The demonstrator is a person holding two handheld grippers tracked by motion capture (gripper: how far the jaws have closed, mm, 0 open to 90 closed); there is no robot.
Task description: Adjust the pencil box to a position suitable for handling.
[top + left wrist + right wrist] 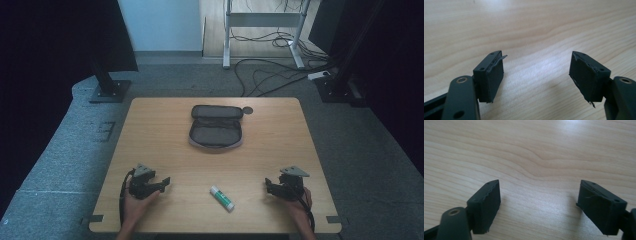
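My left gripper (537,75) has its two black jaws spread wide with nothing between them. I see bare pale wood-grain worktop (529,30) below, and the pads' (491,80) rubber edges look frayed.

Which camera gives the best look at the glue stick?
The high view: the glue stick lies whole on the table, between both claws. The left and right gripper views look at bare wood between open jaws.

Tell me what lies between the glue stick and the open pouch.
Bare wood. In the high view, nothing sits between the glue stick and the open pouch; just the table.
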